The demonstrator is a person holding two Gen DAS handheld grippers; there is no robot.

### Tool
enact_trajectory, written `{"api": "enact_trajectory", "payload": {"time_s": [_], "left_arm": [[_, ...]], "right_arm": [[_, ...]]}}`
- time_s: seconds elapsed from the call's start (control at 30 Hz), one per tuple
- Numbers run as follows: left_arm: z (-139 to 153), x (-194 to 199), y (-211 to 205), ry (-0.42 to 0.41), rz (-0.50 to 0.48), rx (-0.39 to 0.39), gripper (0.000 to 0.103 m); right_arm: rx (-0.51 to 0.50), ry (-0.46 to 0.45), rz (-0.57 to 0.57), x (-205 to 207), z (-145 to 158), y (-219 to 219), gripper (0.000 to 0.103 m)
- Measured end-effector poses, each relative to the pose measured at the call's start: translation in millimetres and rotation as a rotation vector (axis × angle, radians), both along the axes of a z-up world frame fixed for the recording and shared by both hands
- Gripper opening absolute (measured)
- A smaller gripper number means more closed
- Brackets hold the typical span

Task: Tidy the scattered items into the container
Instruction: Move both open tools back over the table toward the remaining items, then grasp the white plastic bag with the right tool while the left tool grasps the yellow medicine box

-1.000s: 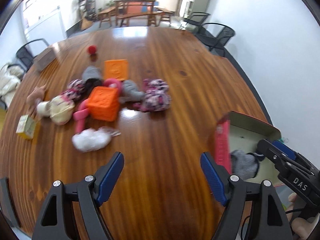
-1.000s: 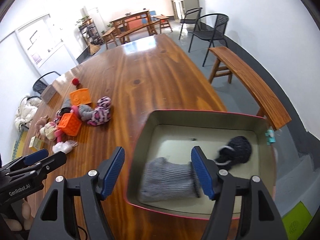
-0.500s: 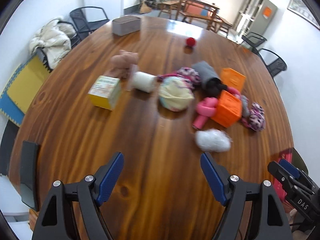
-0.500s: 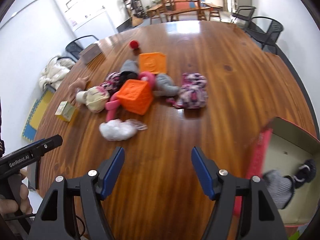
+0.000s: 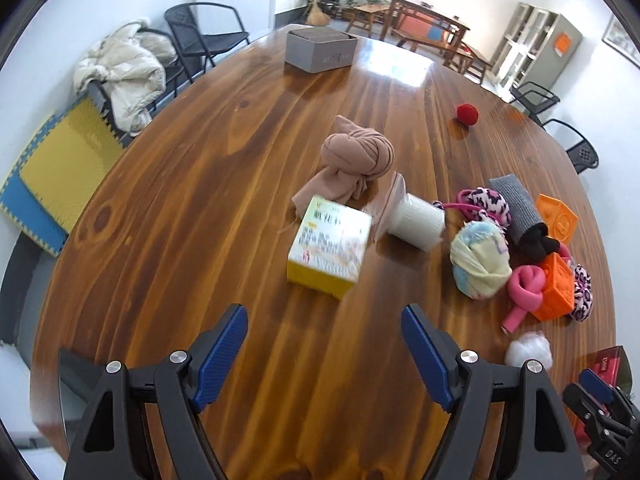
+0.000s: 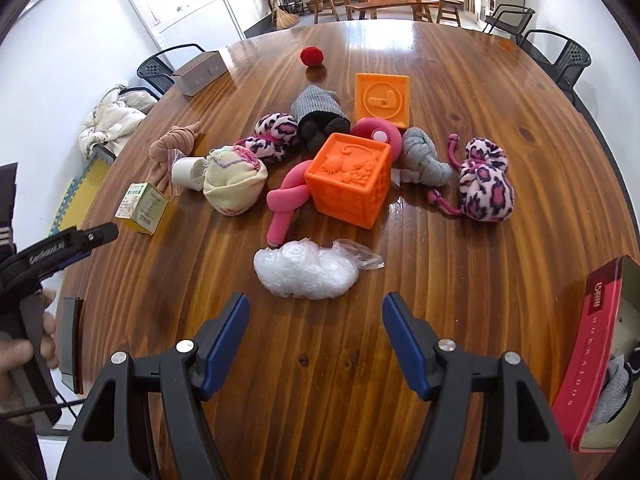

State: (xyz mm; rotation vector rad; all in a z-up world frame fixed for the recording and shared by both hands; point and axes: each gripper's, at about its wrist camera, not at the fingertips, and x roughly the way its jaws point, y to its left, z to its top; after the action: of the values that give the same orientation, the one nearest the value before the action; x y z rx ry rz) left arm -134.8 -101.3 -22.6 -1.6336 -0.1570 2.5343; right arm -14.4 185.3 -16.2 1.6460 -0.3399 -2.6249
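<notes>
My left gripper (image 5: 324,350) hangs open and empty over the wooden table, just short of a yellow-and-white carton (image 5: 328,249). Behind the carton lie a knotted tan cloth (image 5: 352,164) and a white roll (image 5: 416,222). My right gripper (image 6: 316,340) is open and empty too, close in front of a crumpled clear plastic bag (image 6: 306,270). Beyond the bag stands an orange cube (image 6: 350,178) among rolled socks and a pink knotted toy (image 6: 288,200). The red-walled container (image 6: 596,356) sits at the right edge with grey socks inside.
A red ball (image 6: 312,56), a flat orange tile (image 6: 382,98) and a leopard-print bundle (image 6: 486,186) lie farther back. A grey box (image 5: 320,49) stands at the far end. Chairs ring the table. A hand (image 6: 24,344) holds the left gripper's handle.
Both grippers have swung left, away from the container and over to the scattered items. The left now faces the yellow carton, the right faces the plastic bag. Jaws stayed open.
</notes>
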Motion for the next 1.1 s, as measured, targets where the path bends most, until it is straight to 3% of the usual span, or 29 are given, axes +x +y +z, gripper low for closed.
{"api": "enact_trajectory", "payload": {"time_s": [0.23, 0.3, 0.33, 0.7, 1.03, 1.1], "left_arm": [[-25, -34, 1, -0.019, -0.089, 0.046, 0.08], [-31, -39, 3, -0.03, -0.104, 0.06, 0.068], [-35, -42, 4, -0.042, -0.111, 0.062, 0.051], [-22, -33, 15, -0.023, -0.142, 0.12, 0.05], [7, -5, 21, 0.002, -0.173, 0.162, 0.05], [10, -2, 29, 0.0, -0.181, 0.162, 0.05]], "right_arm": [[0.01, -0.03, -0.069, -2, -7, 6, 0.073], [0.012, -0.032, -0.083, -3, -8, 8, 0.073], [0.01, -0.034, -0.089, -4, -8, 9, 0.073], [-0.013, -0.026, -0.063, -26, -14, -2, 0.073], [0.029, -0.074, 0.017, -55, -49, -22, 0.076], [0.023, -0.066, 0.03, -55, -51, -23, 0.072]]}}
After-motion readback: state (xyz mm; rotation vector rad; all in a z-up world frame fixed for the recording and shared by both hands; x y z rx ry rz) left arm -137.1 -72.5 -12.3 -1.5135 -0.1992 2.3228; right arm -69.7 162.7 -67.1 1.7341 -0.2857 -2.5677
